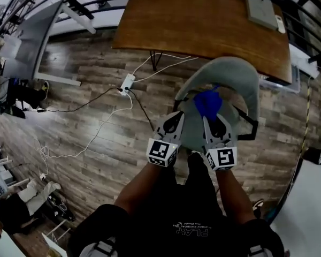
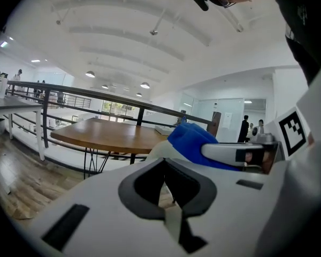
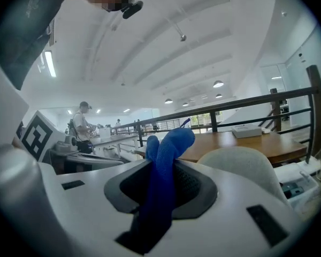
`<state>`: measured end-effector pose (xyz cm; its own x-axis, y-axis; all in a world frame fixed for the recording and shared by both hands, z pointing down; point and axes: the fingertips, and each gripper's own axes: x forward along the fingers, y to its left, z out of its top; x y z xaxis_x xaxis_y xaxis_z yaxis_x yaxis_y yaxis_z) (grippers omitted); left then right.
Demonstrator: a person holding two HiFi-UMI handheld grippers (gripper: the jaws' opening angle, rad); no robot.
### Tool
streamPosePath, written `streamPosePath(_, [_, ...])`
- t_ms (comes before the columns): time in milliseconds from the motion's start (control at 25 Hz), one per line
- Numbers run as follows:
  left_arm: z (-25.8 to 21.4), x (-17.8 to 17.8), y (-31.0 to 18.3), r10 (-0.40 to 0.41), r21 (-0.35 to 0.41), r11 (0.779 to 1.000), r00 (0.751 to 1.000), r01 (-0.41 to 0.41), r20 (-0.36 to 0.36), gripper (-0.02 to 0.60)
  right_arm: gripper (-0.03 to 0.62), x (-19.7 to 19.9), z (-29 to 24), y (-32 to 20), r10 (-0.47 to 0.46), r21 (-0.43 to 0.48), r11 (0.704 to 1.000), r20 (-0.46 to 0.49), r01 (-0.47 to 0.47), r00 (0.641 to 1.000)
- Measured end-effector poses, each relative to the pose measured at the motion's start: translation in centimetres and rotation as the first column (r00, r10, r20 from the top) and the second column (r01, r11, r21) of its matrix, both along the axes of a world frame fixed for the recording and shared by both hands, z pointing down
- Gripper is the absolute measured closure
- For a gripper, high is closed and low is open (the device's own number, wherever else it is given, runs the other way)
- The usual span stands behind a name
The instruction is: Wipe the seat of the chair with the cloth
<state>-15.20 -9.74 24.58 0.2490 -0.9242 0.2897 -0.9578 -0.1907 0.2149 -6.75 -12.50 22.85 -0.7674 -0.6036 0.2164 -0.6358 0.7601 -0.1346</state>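
Right gripper [image 3: 159, 197]: fingers clamp the blue cloth [image 3: 165, 154].
Left gripper [image 2: 168, 199]: fingers pressed together, empty.
Chair [image 1: 230, 76]: we barely see its seat overhead.

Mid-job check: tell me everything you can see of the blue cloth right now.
The cloth is bright blue, soft-looking fabric, bunched into a thick roll. The right tongs are shut on its lower part, and its rounded, folded end sticks out past their tips. In the head view it sits over the grey chair seat. Whether it touches the seat cannot be told.
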Motion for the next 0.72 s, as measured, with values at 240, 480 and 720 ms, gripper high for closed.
streamPosePath(240, [3.8,0.5,-1.6,-0.009,-0.021,1.000,1.000,0.009,-0.016,0.580,0.503,1.1,5.0,-0.5,0.031,-0.048,0.998,-0.027,-0.032,0.999])
streamPosePath(480, [9.4,1.5,-2.2,-0.009,-0.044,0.999,1.000,0.009,-0.013,0.580,0.503,1.1,11.7,-1.0,0.038,-0.113,0.993,-0.049,-0.044,0.998])
streamPosePath(720, [14.4,2.9,-2.0,-0.002,-0.064,0.998,1.000,0.002,0.002,0.580,0.503,0.6,18.2,-1.3,0.019,-0.159,0.987,-0.074,-0.031,0.997])
